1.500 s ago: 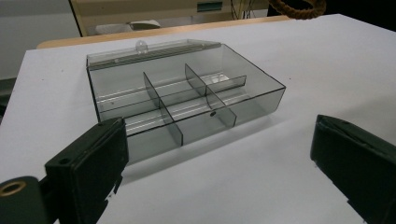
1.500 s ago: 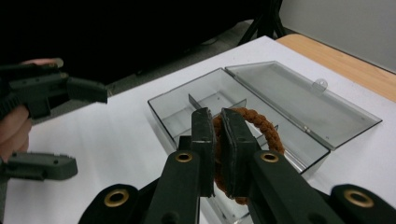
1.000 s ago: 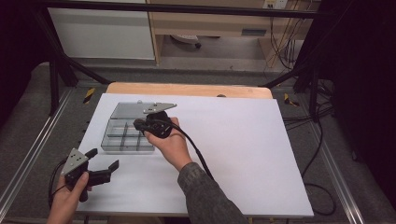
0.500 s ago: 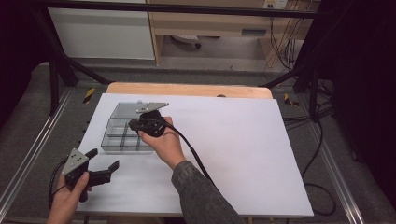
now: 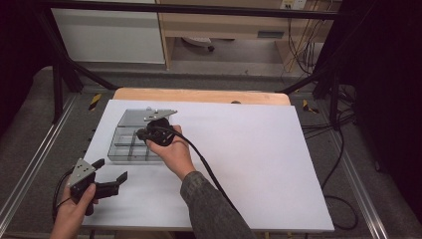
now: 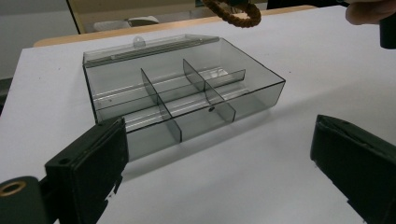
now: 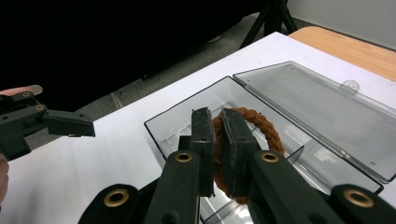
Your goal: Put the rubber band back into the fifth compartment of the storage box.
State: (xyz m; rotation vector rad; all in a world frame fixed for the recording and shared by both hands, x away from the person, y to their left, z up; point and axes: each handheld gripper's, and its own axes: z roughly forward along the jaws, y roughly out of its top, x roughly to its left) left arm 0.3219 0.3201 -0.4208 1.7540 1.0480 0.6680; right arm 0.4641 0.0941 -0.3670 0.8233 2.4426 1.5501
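- Fingers of the right gripper [image 7: 215, 140]: clamped on a brown braided ring [image 7: 261, 133], which hangs flat-on between the jaws, held by its near arc.
- Ring position: above the clear divided box [image 6: 187, 100], over its compartments, apparently not yet resting inside.
- Box: lid [image 7: 322, 105] folded open on the far side; compartments look empty.
- Left gripper [image 5: 107, 181]: jaws wide apart, holding nothing, near the box's front corner, farther from the ring than the right.
- Judgement: a straight descent likely suits.
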